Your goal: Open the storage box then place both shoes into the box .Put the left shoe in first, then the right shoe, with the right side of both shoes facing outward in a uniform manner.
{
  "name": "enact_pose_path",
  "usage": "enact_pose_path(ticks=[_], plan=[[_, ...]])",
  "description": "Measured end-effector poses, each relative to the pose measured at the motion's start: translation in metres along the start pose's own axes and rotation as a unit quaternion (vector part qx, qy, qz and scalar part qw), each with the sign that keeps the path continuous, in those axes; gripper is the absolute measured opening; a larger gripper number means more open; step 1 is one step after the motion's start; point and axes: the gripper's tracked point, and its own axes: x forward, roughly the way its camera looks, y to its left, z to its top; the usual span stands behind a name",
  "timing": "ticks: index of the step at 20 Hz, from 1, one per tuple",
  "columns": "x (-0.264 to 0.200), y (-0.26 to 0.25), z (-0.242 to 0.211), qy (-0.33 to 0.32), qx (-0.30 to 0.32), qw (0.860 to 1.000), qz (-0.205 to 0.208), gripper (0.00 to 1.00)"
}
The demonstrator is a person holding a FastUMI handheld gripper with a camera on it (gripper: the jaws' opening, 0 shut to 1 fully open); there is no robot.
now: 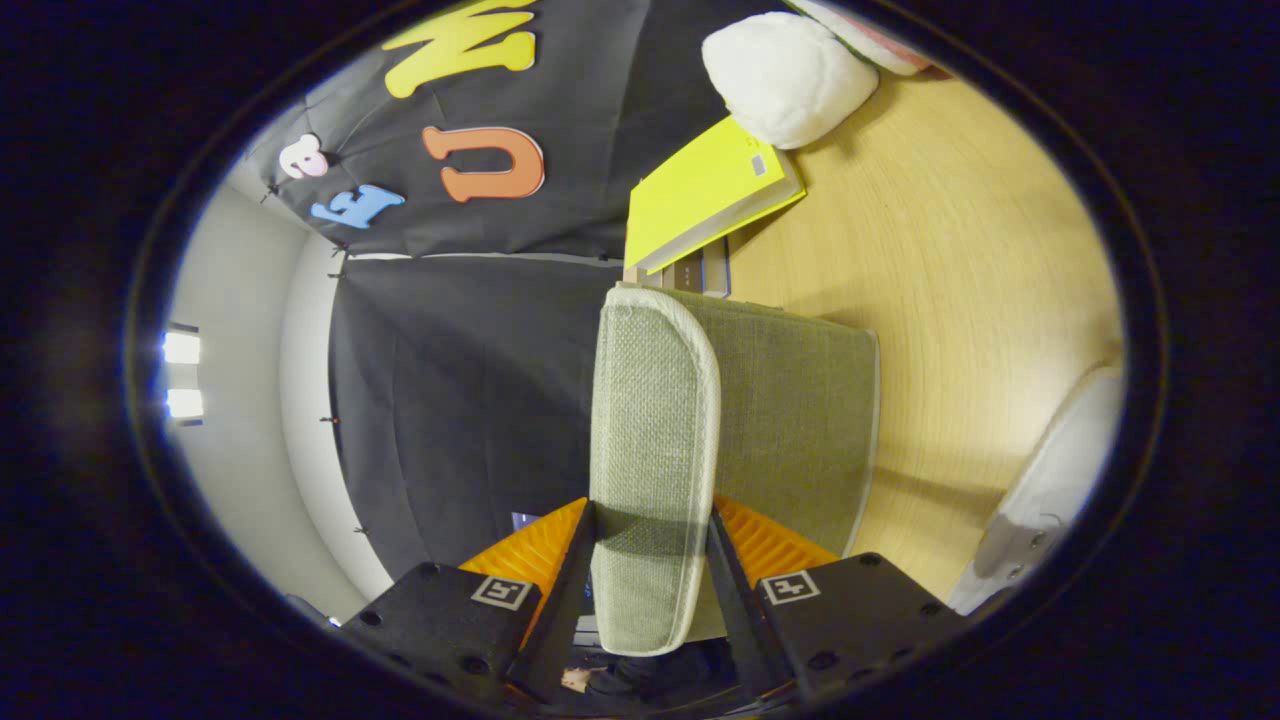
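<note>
A green woven fabric storage box [800, 420] with pale trim stands on the wooden table [960, 260]. Its lid [650, 400], a padded flap with a white border, lies between my fingers and runs on ahead of them. My gripper [651, 512] is shut on this lid, one finger pressing each face. The view is rolled sideways, so the table lies to the right of the box. A white shoe [1045, 495] with grey trim and eyelets sits on the table to the right of my fingers. Beyond the box rests a white fluffy item [785, 75].
A yellow book [705, 190] leans just beyond the box, with darker books [705, 272] under it. A pink and white thing [870, 35] lies past the fluffy item. Black cloth [460, 400] hangs as the booth wall left of the lid.
</note>
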Motion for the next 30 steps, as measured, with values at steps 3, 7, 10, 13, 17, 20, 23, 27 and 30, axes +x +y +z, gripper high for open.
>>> enact_pose_path(ticks=[3, 7, 10, 13, 17, 20, 23, 27, 30], plan=[[-0.008, 0.008, 0.003, 0.001, 0.002, 1.000, 0.007, 0.50], [-0.016, 0.014, -0.001, 0.010, -0.007, 1.000, 0.004, 0.28], [-0.025, 0.022, -0.002, 0.007, -0.001, 1.000, 0.008, 0.11], [-0.029, 0.028, -0.002, -0.002, -0.004, 1.000, -0.005, 0.06], [-0.033, 0.049, -0.004, -0.011, -0.018, 1.000, -0.023, 0.06], [-0.034, 0.077, -0.001, -0.032, -0.018, 0.999, -0.033, 0.06], [-0.026, 0.108, -0.001, -0.054, -0.014, 0.998, -0.031, 0.05], [-0.002, 0.139, -0.010, -0.064, -0.019, 0.997, -0.037, 0.05], [0.019, 0.168, -0.011, -0.069, -0.030, 0.997, -0.034, 0.05]])
